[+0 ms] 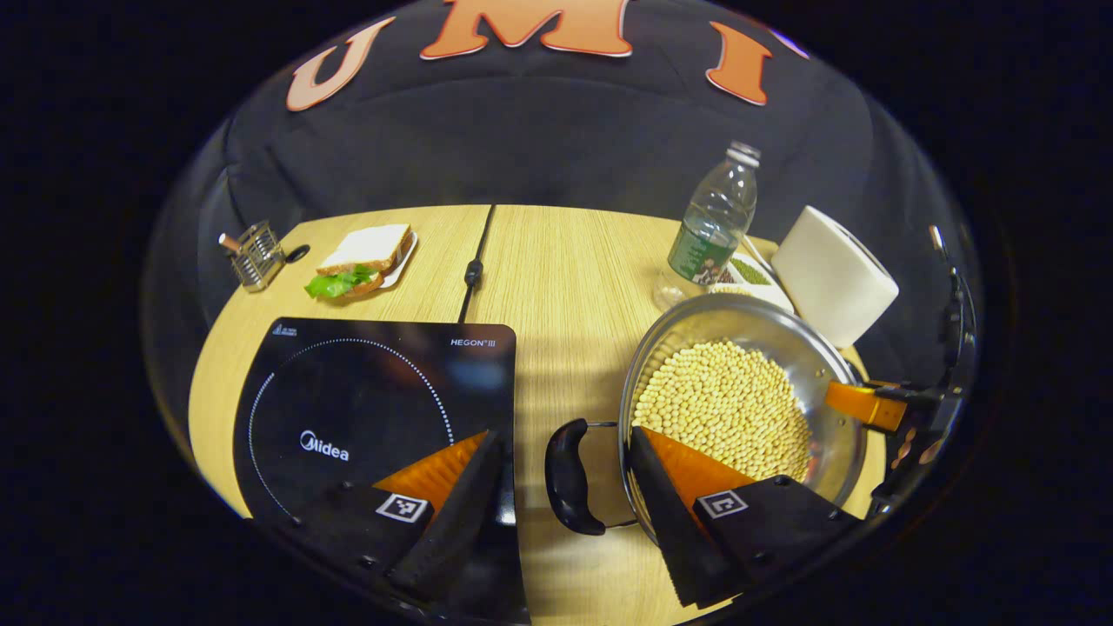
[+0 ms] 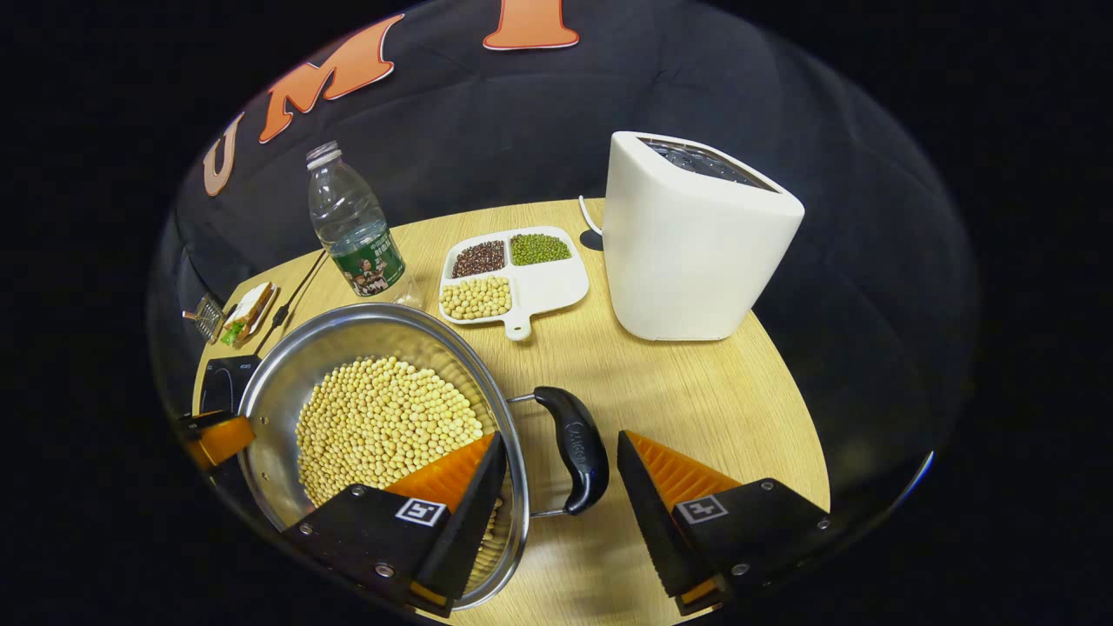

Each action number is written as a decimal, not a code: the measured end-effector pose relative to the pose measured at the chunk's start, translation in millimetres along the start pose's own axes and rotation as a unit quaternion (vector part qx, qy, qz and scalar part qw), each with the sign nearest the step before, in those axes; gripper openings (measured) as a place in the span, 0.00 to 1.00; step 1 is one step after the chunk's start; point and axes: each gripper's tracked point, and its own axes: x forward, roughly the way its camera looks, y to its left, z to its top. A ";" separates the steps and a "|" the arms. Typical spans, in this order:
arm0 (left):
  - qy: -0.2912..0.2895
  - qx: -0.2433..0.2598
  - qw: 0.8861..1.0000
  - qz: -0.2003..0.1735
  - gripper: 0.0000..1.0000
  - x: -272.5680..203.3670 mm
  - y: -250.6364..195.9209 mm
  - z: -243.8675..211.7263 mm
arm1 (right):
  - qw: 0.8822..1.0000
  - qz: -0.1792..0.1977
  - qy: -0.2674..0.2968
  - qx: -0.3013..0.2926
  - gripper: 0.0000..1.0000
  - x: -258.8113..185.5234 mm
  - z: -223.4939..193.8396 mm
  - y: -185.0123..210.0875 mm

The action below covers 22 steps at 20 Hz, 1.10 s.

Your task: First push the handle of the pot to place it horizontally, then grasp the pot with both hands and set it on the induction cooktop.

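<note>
- The tabletop [image 1: 556, 287] carries everything. The induction cooktop [image 1: 374, 409] lies flat at its near left in the left gripper view, with the pot just to its right and a strip of bare wood between them.
- The pot [image 1: 739, 400] is a steel pan full of pale beans. It sits upright on the tabletop, not yet on the cooktop, with a bottle and a white appliance behind it.
- Its two black loop handles lie on opposite sides, so the pot's long axis runs handle to handle, roughly level and pointing toward the cooktop. The cooktop-side handle [image 1: 569, 474] shows in the left gripper view and the far-side handle [image 2: 574, 448] in the right gripper view.
- The left gripper [image 1: 565, 513] has its jaws wide open and holds nothing. One finger is over the cooktop's edge and the other over the pot's rim, so they straddle the handle.
- The right gripper [image 2: 561, 513] is likewise wide open and empty, one finger over the beans, one over bare wood, its handle between them.
- The step in hand appears to be the two-handed grasp. To do it well, both jaws should close squarely on the handles' middles together.
- The lift should stay level and slow, since the beans could shift and tip the load.
</note>
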 end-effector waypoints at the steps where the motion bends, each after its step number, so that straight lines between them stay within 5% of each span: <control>1: 0.005 -0.004 1.000 -0.004 0.97 0.3 2.5 0.1 | 1.000 0.001 0.001 0.001 0.82 0.4 -0.3 0.2; 10: 0.017 -0.029 0.999 -0.014 0.99 -8.8 11.1 6.9 | 1.000 0.002 0.004 -0.002 0.81 1.6 -4.4 -0.3; 22: 0.084 -0.032 0.992 -0.092 0.99 10.4 -37.4 -26.8 | 1.000 0.000 0.002 -0.003 0.81 -4.5 -5.4 -0.2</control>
